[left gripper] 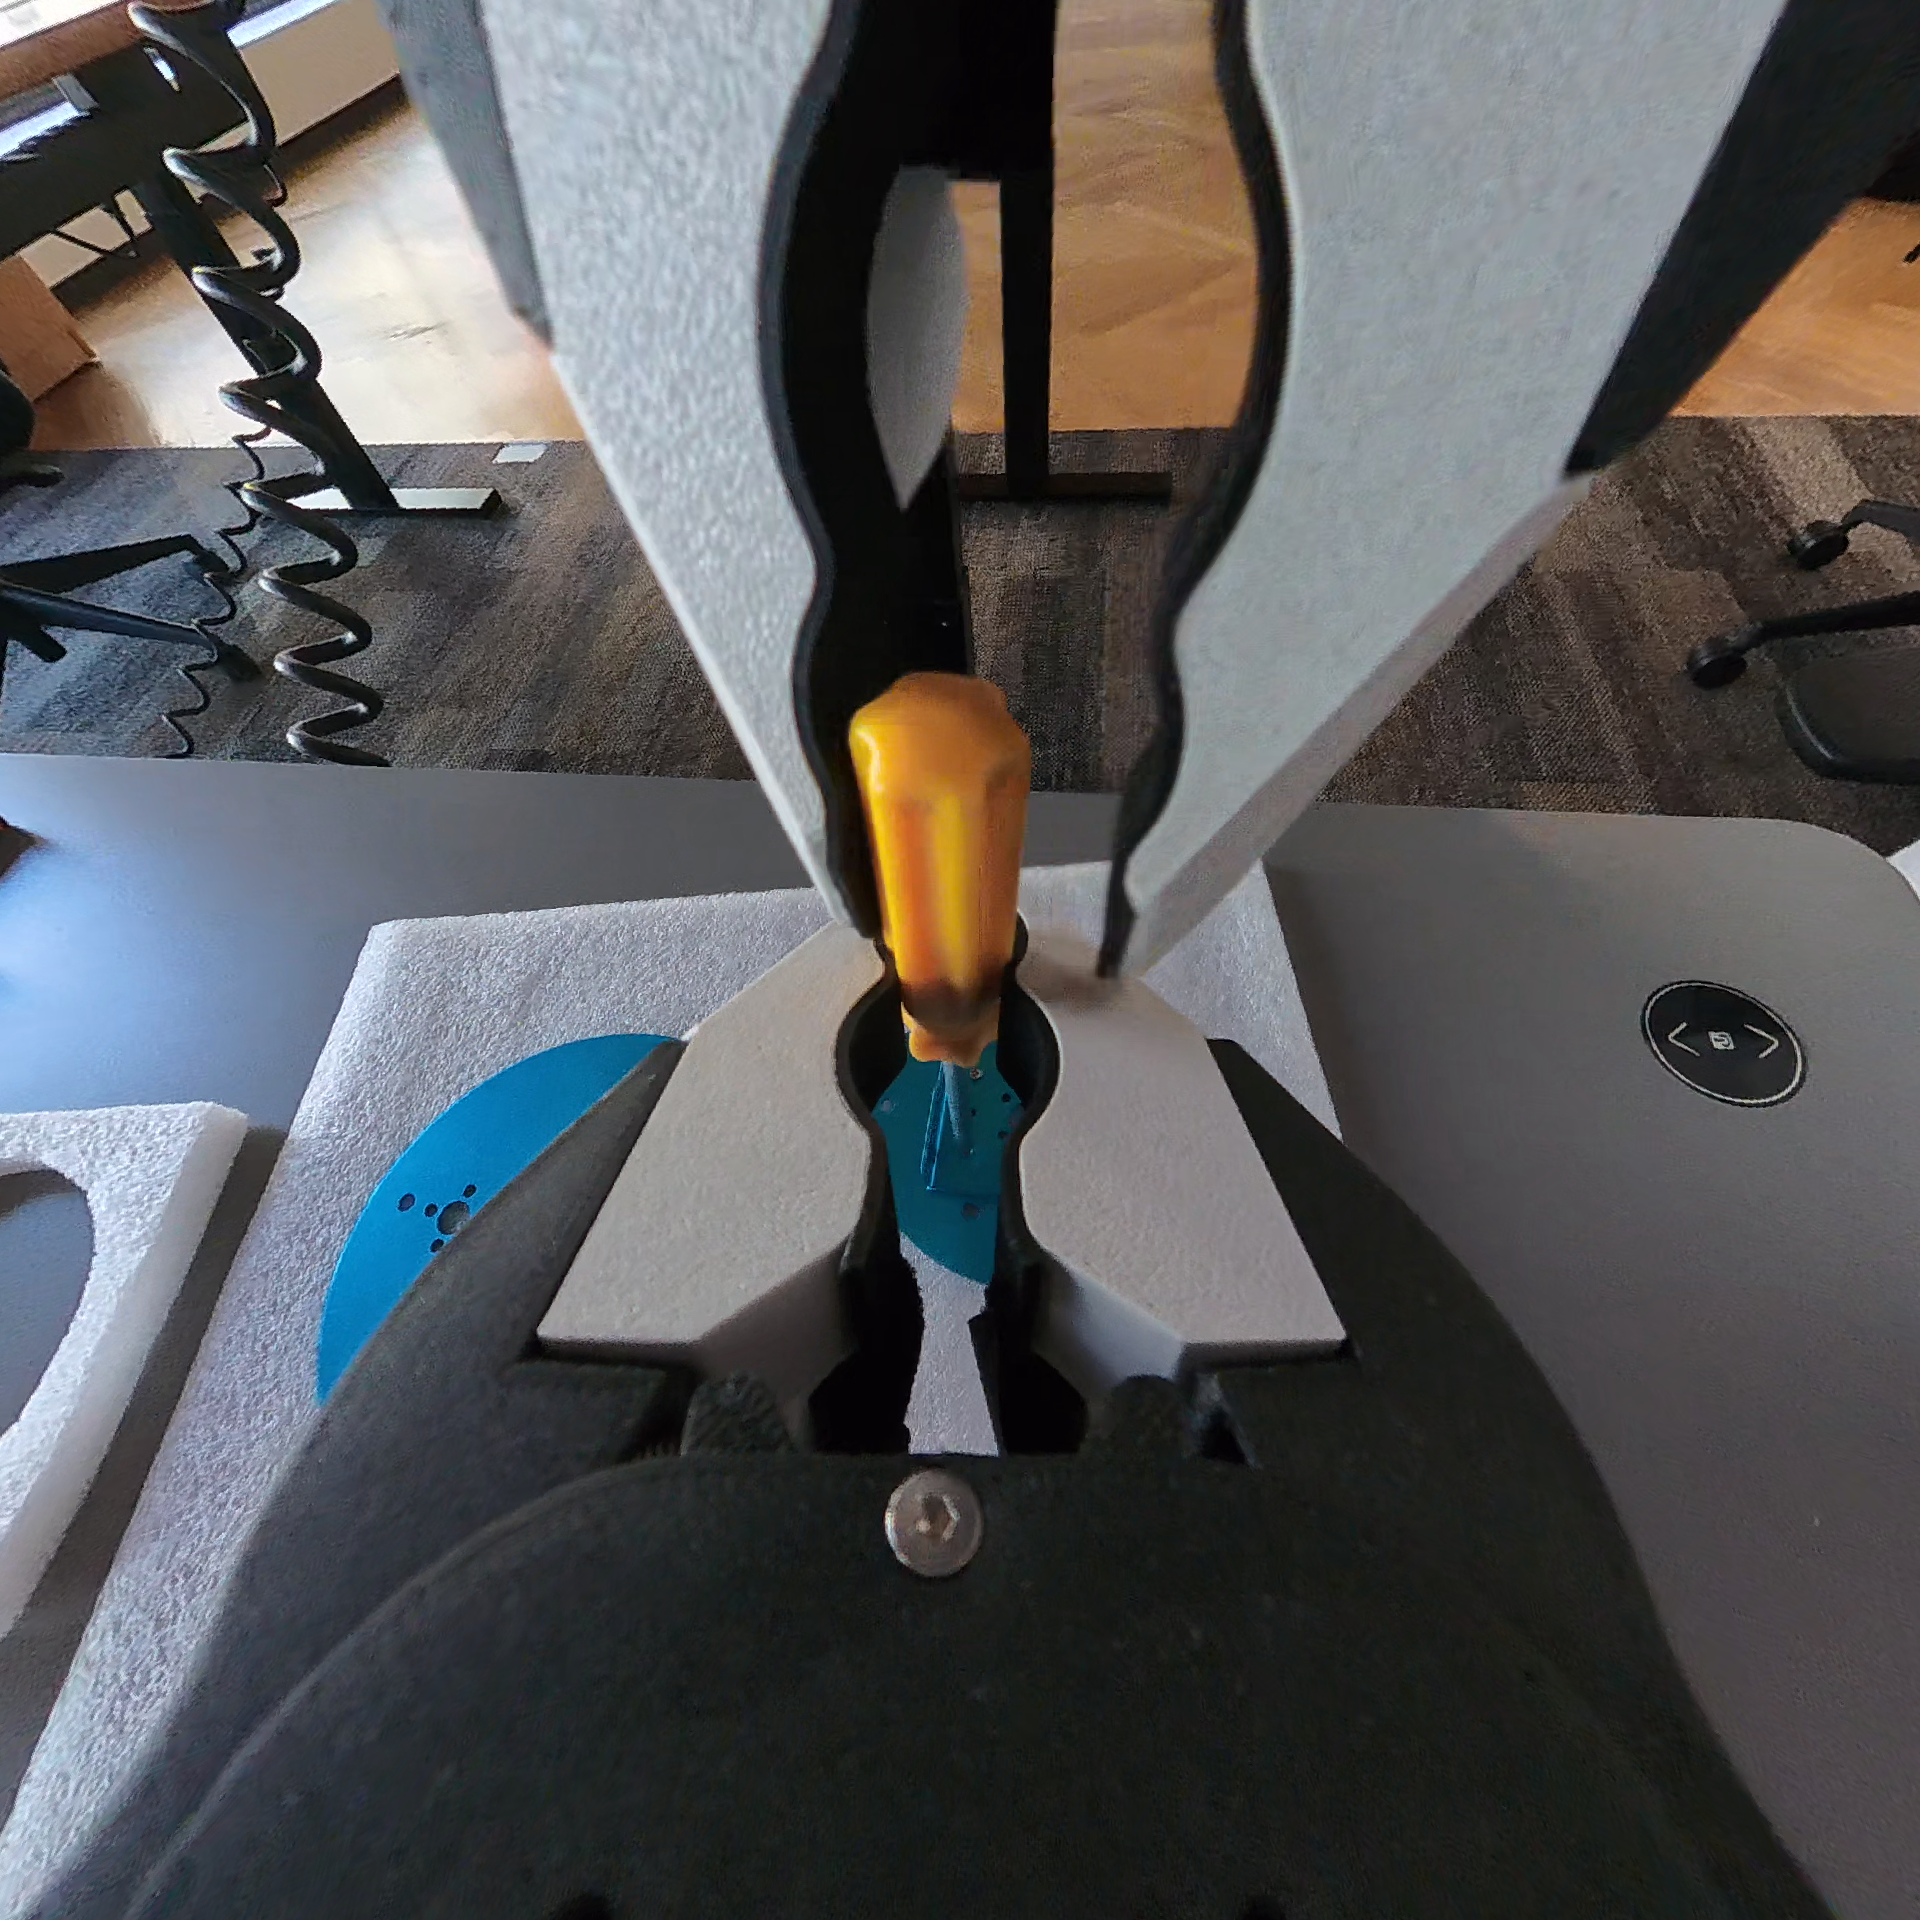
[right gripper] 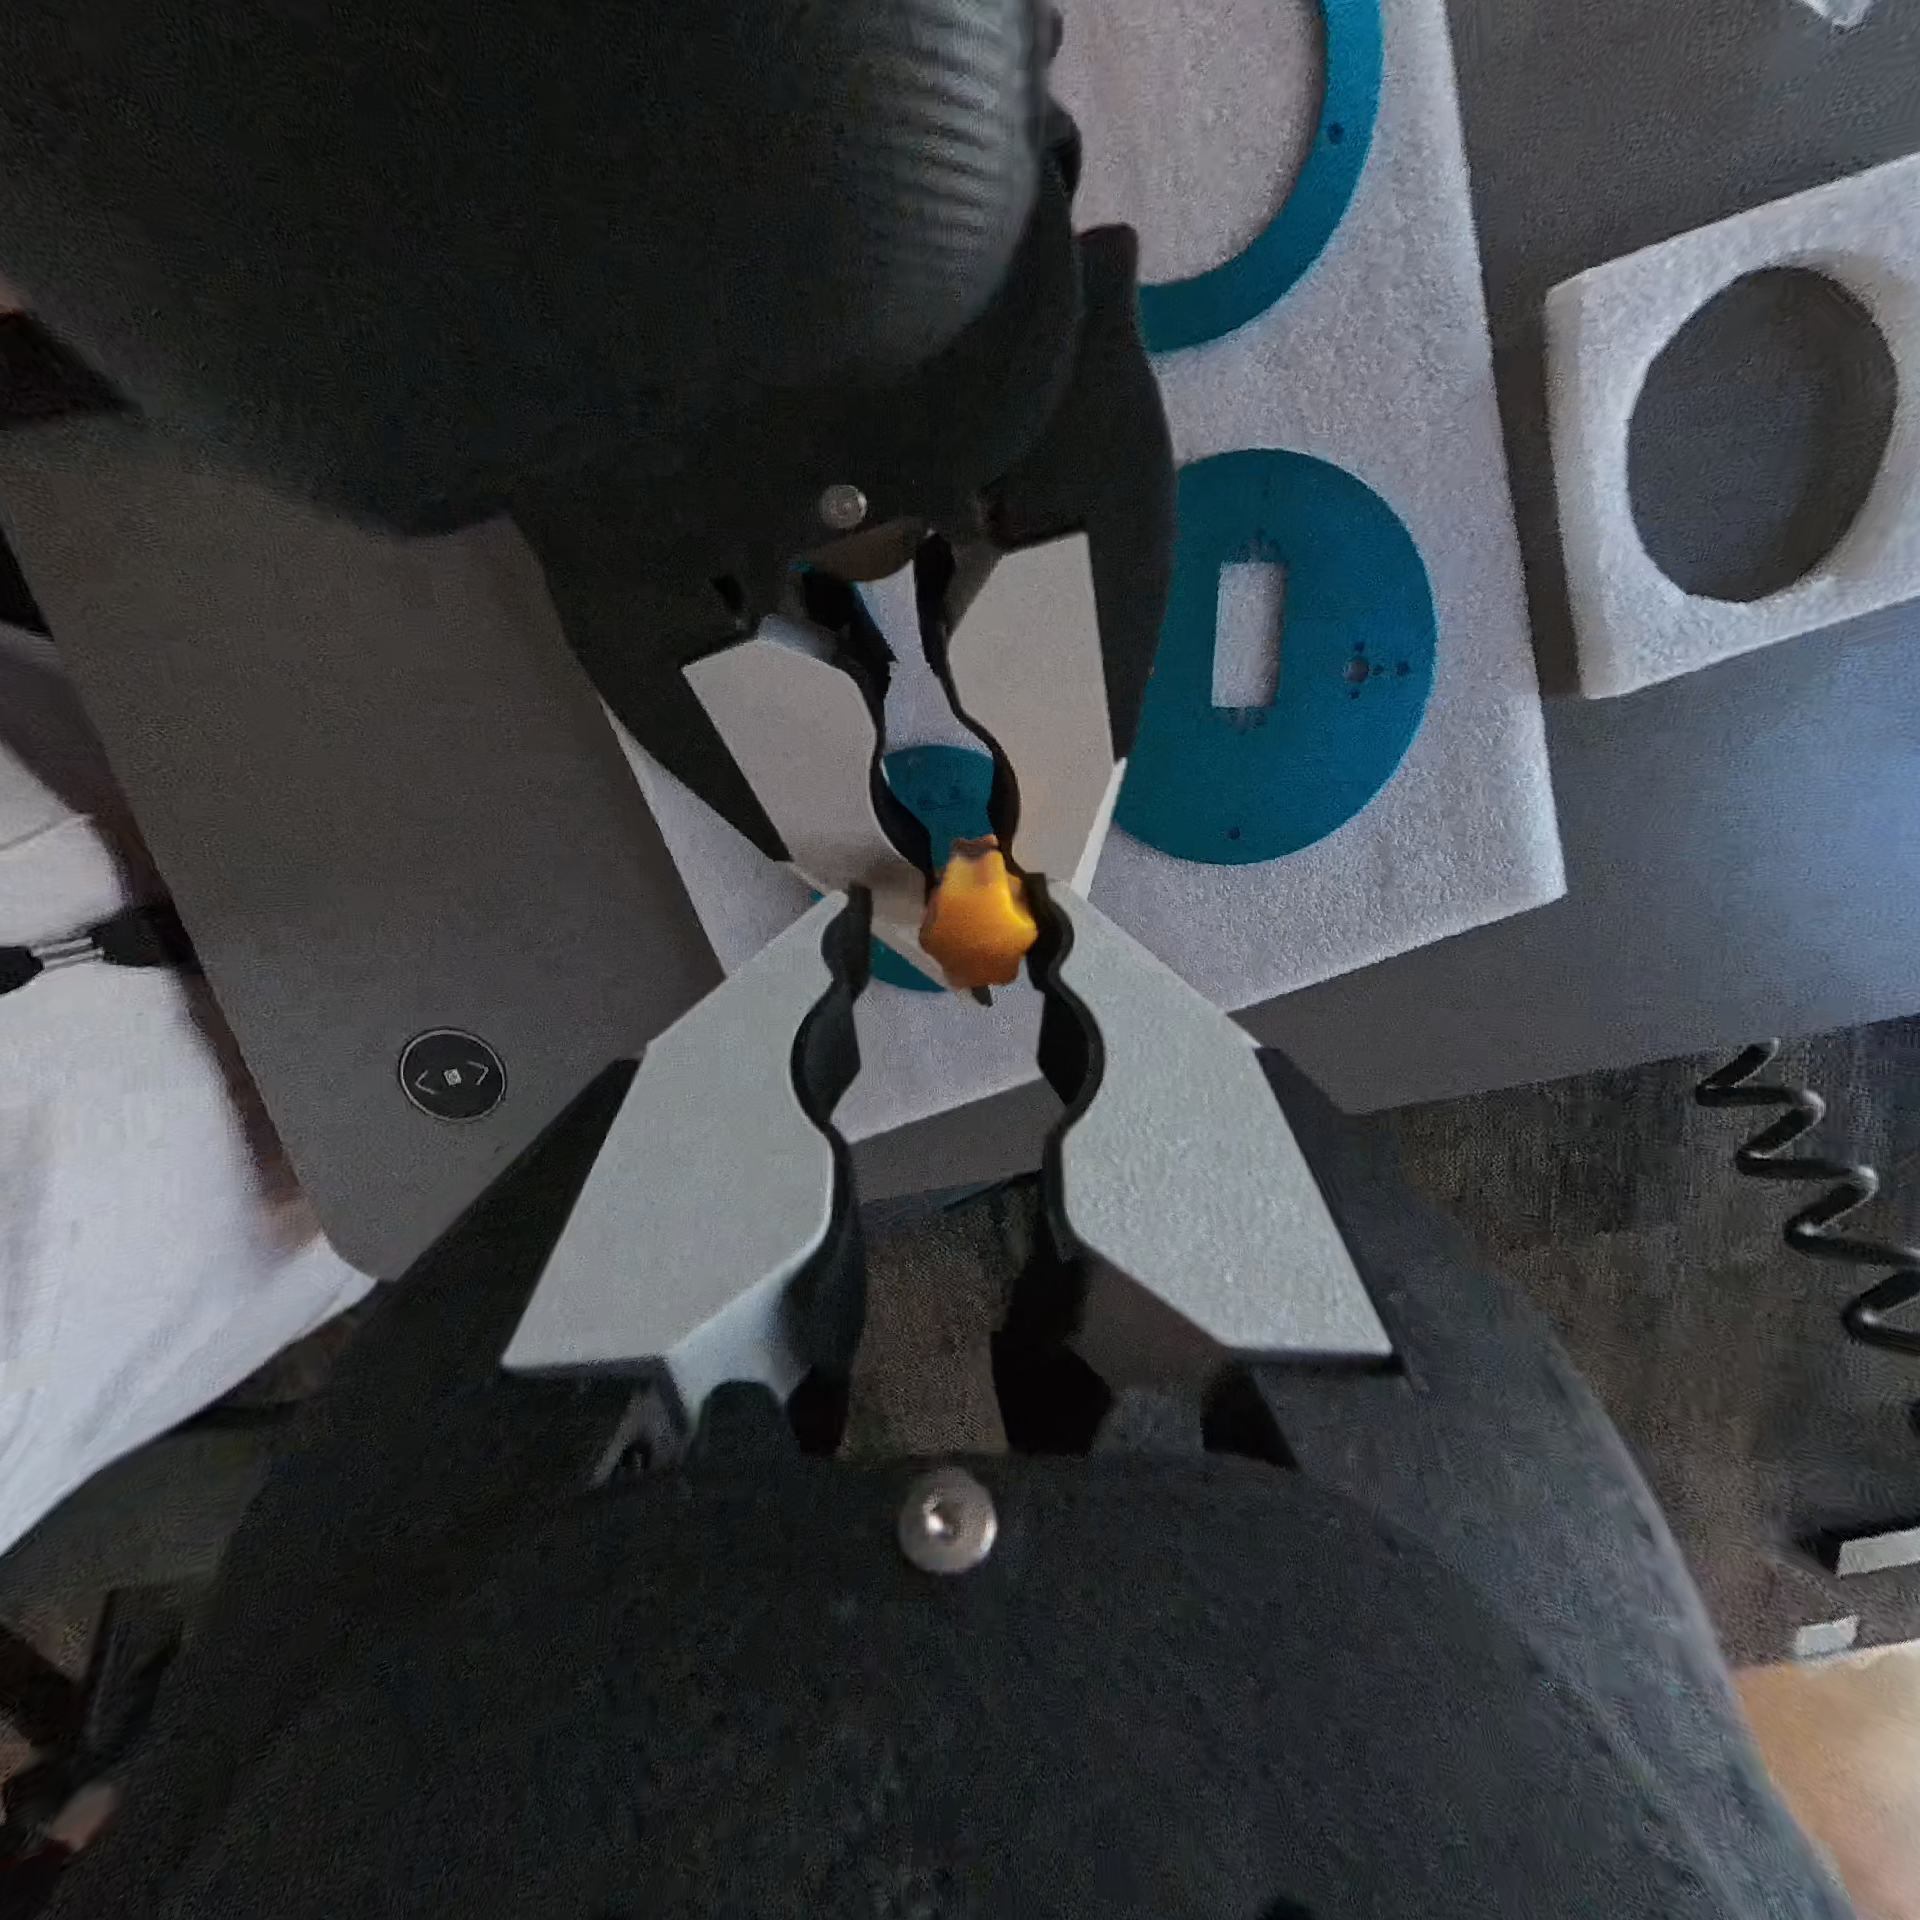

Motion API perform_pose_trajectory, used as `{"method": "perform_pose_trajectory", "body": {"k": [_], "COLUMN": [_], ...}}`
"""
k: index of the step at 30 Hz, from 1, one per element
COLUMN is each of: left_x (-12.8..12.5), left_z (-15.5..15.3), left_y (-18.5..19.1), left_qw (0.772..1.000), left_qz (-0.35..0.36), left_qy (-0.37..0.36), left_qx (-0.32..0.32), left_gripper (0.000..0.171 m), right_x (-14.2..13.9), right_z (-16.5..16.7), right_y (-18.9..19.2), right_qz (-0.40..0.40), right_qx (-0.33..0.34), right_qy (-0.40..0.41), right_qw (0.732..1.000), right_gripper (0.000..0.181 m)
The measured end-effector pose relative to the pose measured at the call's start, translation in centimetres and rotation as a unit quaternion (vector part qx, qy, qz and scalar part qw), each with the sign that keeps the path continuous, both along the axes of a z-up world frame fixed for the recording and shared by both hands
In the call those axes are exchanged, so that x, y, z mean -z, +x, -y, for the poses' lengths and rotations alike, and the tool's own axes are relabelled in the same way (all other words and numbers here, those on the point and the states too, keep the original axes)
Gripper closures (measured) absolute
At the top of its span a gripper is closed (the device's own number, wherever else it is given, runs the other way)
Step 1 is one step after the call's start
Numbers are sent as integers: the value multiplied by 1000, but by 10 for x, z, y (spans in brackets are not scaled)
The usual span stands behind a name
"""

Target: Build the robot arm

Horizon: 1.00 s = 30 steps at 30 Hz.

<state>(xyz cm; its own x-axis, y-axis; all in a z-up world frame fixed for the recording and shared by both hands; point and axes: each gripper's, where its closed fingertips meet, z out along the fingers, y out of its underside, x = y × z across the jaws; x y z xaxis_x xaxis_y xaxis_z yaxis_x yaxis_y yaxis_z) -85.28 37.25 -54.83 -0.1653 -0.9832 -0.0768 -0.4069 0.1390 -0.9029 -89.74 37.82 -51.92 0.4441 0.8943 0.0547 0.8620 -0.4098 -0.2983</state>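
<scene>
Screwdriver (left gripper: 940,862) upright, tip seemingly on blue plate (left gripper: 940,1174); right hand-held gripper (right gripper: 951,935) clamps its handle, left hand-held gripper (left gripper: 945,997) closed around its lower handle; keep shaft vertical.

The screwdriver (left gripper: 940,862)'s tip, between the left fingers (left gripper: 748,1122), is blurred; whether it touches the small blue plate (left gripper: 940,1174) cannot be told. Those fingers cover most of that plate. The blue ring (right gripper: 1288,208) beyond them runs off the top edge.

Black textured gripper bodies, grey wavy-edged fingers (left gripper: 717,1174), one silver hex screw (left gripper: 932,1525) each.
</scene>
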Motion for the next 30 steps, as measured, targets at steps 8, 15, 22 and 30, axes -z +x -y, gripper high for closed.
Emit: {"method": "perform_pose_trajectory", "body": {"k": [8, 15, 22, 30], "left_x": [0, 0, 0, 0], "left_z": [-3, -1, 2, 3], "left_y": [-2, 0, -2, 1], "left_qw": [1000, 1000, 1000, 1000], "left_qz": [-2, -1, 0, 0], "left_qy": [-4, 1, 6, 6], "left_qx": [-9, -4, 8, 13], "left_gripper": [162, 162, 162, 162], "right_x": [2, 2, 7, 5], "right_z": [-4, -1, 0, 1], "right_y": [7, 10, 14, 7], "right_qz": [26, 25, 71, 33], "right_qx": [54, 56, -51, -81], "right_qy": [-4, 21, 15, 27], "right_qw": [998, 998, 996, 996], "right_gripper": [165, 163, 174, 155]}}
